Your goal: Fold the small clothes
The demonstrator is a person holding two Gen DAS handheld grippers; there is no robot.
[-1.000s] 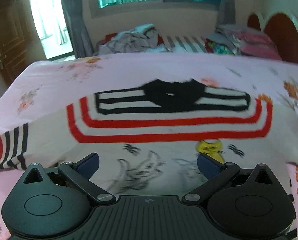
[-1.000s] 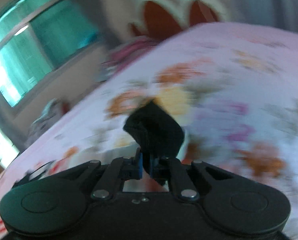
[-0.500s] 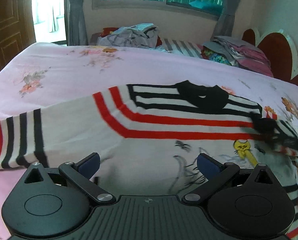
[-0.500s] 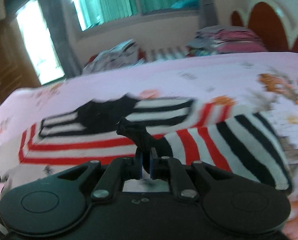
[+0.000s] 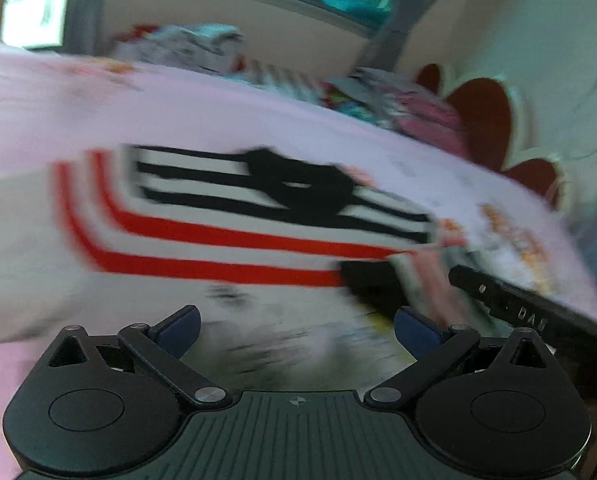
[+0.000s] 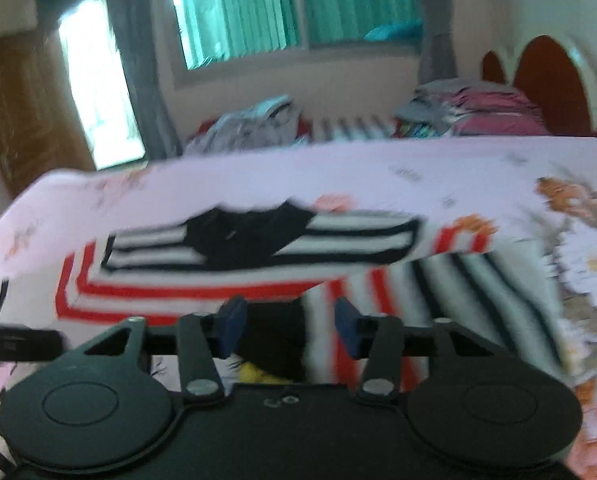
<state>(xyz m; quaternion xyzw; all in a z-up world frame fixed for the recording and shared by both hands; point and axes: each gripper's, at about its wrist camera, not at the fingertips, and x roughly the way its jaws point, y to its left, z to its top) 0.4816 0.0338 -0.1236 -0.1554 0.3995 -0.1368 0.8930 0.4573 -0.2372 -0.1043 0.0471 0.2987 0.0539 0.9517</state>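
Both wrist views are smeared by motion blur, so fine detail is unreliable. A small striped shirt [image 5: 234,236] lies spread on the pink floral bedsheet [image 5: 58,112], black collar towards the far side, with black-and-white bands, two red stripes and a white lower body whose printed figures are too blurred to identify; a yellow patch of the print shows at [image 6: 258,376]. The shirt's right sleeve [image 6: 438,292] is laid inward over the body, its black cuff [image 6: 276,336] lying between the parted blue pads of the right gripper [image 6: 288,326]; whether the pads touch the cuff cannot be told. The left gripper [image 5: 296,330] hovers over the white lower body with its fingers spread wide and nothing between them. In the left view the right gripper appears only as a dark bar cut off by the frame edge. The shirt's left sleeve is cropped at the left edge in both views. Piles of clothes [image 6: 474,108] and a red scalloped headboard [image 6: 550,84] stand beyond the bed, indistinct
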